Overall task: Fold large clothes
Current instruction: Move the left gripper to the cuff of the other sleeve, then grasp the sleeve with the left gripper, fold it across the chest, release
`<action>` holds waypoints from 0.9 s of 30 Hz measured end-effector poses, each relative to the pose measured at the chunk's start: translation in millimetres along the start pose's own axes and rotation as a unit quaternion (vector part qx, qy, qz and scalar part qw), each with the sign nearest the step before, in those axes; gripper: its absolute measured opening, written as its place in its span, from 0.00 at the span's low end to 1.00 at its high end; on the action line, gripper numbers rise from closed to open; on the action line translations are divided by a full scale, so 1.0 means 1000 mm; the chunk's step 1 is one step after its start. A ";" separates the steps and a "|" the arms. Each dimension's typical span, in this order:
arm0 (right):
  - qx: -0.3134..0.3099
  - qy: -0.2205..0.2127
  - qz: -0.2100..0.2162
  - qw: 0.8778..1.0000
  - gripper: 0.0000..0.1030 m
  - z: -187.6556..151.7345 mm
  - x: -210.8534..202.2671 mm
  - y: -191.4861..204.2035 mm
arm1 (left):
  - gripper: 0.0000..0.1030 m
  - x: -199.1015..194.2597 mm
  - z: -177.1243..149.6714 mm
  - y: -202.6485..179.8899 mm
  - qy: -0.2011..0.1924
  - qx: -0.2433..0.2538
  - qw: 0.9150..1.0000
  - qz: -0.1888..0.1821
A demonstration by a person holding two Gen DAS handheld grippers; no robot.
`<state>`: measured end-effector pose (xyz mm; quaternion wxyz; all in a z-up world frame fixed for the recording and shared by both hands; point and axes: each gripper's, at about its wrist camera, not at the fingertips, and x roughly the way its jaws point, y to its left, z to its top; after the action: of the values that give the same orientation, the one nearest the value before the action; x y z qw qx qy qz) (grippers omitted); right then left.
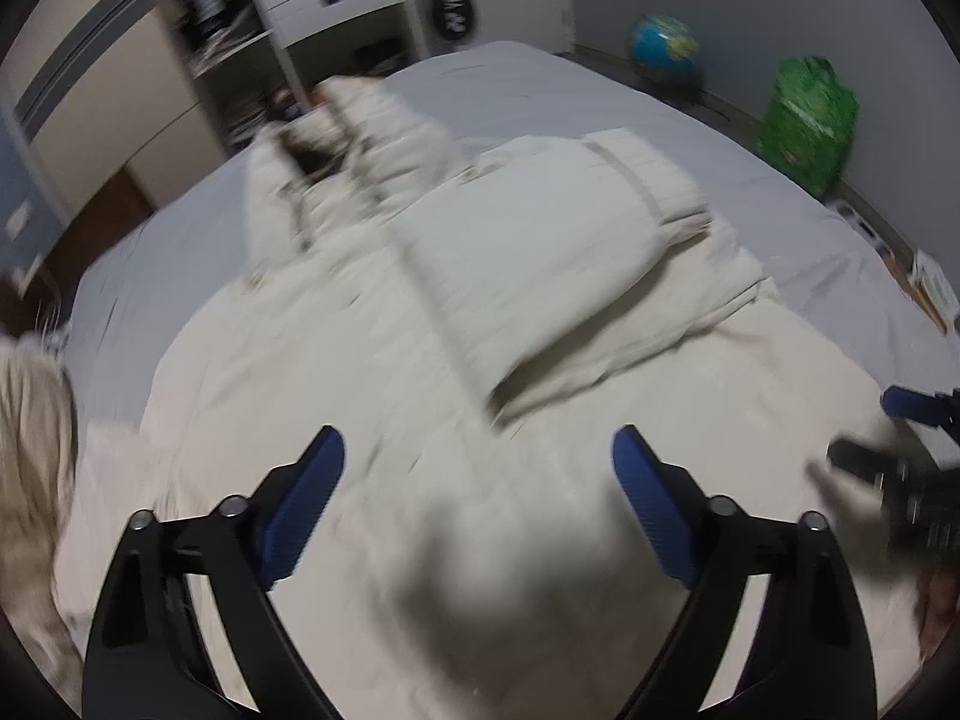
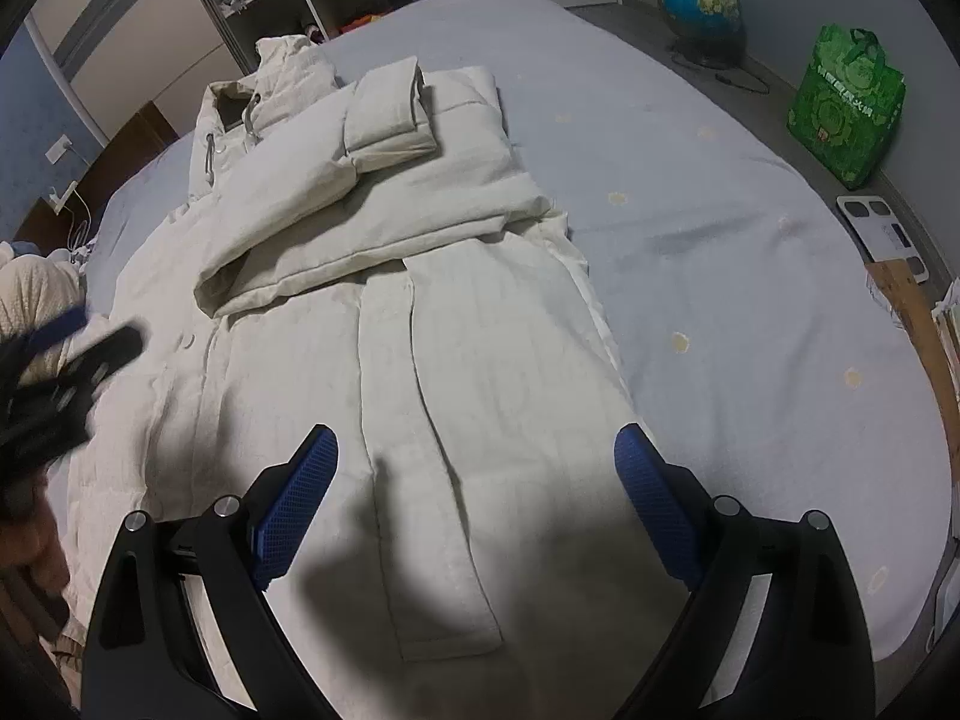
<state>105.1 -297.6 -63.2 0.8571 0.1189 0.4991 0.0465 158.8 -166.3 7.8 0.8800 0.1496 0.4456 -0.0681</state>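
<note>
Long cream-white padded coat spread lengthwise on the pale grey bed sheet, hood and collar toward 11 o'clock in the right wrist view, hem toward 6 o'clock beneath both tools. One sleeve already folded across the chest, its ribbed cuff lying on top near 12 o'clock; right-hand side panel apparently turned inward as well, giving a straight edge along the 3 o'clock side. Left side of the coat toward 9 o'clock looking broader and looser; whether its sleeve is tucked cannot be told.

Right gripper spread wide, blue pads well apart, nothing between them, hovering over the lower front placket. Left gripper likewise wide open and empty, above the lower body of the coat; that view heavily blurred. Each tool visible at the edge of the other's view.

Judged roughly midway: upper part gathered, lower length not yet brought up. Likely remaining: tidying the 9 o'clock side, then lifting the hem toward the collar.

Blue globe and green printed shopping bag on the floor around 1 to 2 o'clock, well apart from the coat.
</note>
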 end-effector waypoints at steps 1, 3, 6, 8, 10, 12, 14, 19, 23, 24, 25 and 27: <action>0.001 -0.003 0.001 1.000 0.87 0.000 -0.001 0.000 | 0.78 0.004 0.008 -0.007 0.001 0.010 1.000 -0.001; 0.008 -0.004 0.006 1.000 0.87 0.000 -0.001 -0.002 | 0.76 0.016 0.025 -0.022 0.004 0.035 0.999 0.000; 0.023 -0.004 0.019 1.000 0.87 0.000 0.001 -0.007 | 0.69 0.032 0.039 -0.036 0.014 0.058 0.998 0.004; 0.034 -0.005 0.031 0.999 0.87 0.000 0.001 -0.010 | 0.67 0.047 0.049 -0.048 0.026 0.079 0.996 0.010; 0.041 -0.006 0.039 0.998 0.87 0.000 0.001 -0.013 | 0.67 0.055 0.054 -0.055 0.033 0.093 0.995 0.016; 0.044 -0.005 0.042 0.998 0.87 0.000 0.001 -0.014 | 0.67 0.065 0.059 -0.063 0.038 0.112 0.993 0.027; 0.045 -0.006 0.045 0.998 0.87 -0.001 0.001 -0.015 | 0.67 0.075 0.063 -0.071 0.045 0.127 0.990 0.038; 0.052 -0.007 0.052 0.997 0.87 -0.001 0.001 -0.017 | 0.52 0.089 0.071 -0.088 0.055 0.160 0.984 0.053; 0.054 -0.008 0.058 0.997 0.87 -0.001 0.001 -0.019 | 0.22 0.091 0.079 -0.083 0.057 0.135 0.988 0.042; 0.055 -0.008 0.059 0.997 0.87 -0.001 0.001 -0.019 | 0.17 0.088 0.081 -0.079 0.052 0.125 0.990 0.037; 0.056 -0.008 0.060 0.997 0.87 -0.001 0.001 -0.020 | 0.13 0.084 0.083 -0.077 0.045 0.117 0.992 0.034; 0.056 -0.008 0.059 0.997 0.87 -0.002 0.001 -0.019 | 0.10 0.073 0.087 -0.068 0.027 0.100 0.994 0.026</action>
<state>103.7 -315.5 -69.7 0.8486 0.1964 0.4864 0.0685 251.3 -258.0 -16.4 0.8498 0.2503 0.4560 -0.0852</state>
